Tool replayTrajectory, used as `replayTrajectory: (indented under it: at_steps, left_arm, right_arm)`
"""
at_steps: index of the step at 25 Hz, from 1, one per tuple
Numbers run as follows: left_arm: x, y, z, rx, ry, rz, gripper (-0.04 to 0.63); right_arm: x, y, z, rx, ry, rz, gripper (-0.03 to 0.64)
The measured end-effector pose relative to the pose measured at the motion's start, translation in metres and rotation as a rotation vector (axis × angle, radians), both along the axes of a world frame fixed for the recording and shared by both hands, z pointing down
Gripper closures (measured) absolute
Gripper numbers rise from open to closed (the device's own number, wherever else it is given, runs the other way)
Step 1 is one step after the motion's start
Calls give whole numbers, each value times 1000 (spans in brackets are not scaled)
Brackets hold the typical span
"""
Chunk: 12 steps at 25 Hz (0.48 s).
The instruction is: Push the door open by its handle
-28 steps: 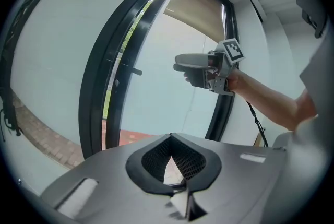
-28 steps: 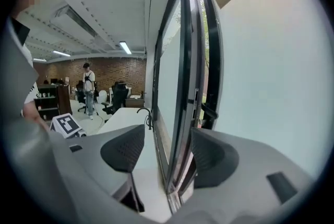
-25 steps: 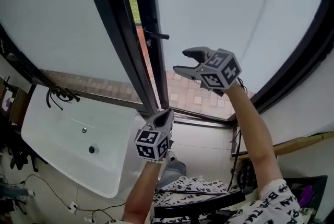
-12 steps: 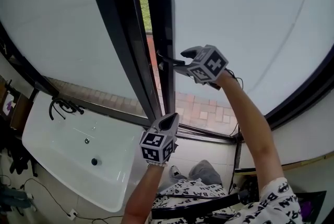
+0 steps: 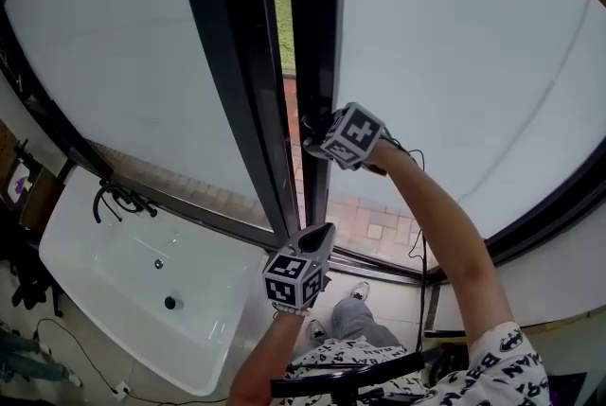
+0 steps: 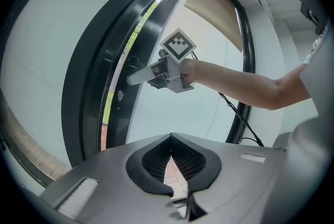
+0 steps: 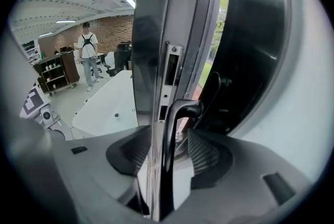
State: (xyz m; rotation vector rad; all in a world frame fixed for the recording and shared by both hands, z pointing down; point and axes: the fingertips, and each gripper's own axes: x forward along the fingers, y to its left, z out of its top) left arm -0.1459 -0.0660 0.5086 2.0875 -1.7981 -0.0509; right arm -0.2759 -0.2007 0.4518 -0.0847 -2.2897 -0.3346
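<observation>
A glass door with a black frame [image 5: 317,16] stands slightly ajar, with grass showing through the gap. Its black lever handle [image 7: 169,134] runs between the jaws of my right gripper [image 7: 169,157]. Those jaws are closing, and a little space still shows between the lever and the ribbed pads [image 7: 206,152]. In the head view the right gripper [image 5: 317,132] is at the door's edge at handle height, hiding most of the handle. My left gripper [image 5: 320,236] hangs lower, apart from the door, shut and holding nothing [image 6: 170,139].
The fixed black frame [image 5: 227,63] stands left of the gap. A white basin [image 5: 114,272] with a black tap [image 5: 114,201] lies at lower left. A cable [image 5: 421,234] hangs at the right. A person [image 7: 88,56] stands far back in the room near a shelf cart [image 7: 55,71].
My right gripper has moved left from in front of the glass to the handle, and its jaws have narrowed around it. The left gripper has hardly moved.
</observation>
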Motion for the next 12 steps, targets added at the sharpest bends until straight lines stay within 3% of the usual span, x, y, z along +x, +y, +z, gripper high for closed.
replayTrajectory:
  at_steps: [4, 7, 10, 12]
  left_arm:
    - [0, -4, 0, 1, -1, -2, 611]
    - [2, -4, 1, 0, -2, 2, 611]
    - [1, -5, 2, -2, -4, -1, 611]
    - [-1, -6, 4, -6, -4, -2, 611]
  right_arm:
    - [-9, 3, 10, 10, 42, -22, 414]
    - [-11, 4, 14, 45, 61, -33, 488]
    - [-11, 7, 13, 33, 63, -33, 610]
    - [-10, 7, 14, 38, 67, -34, 615]
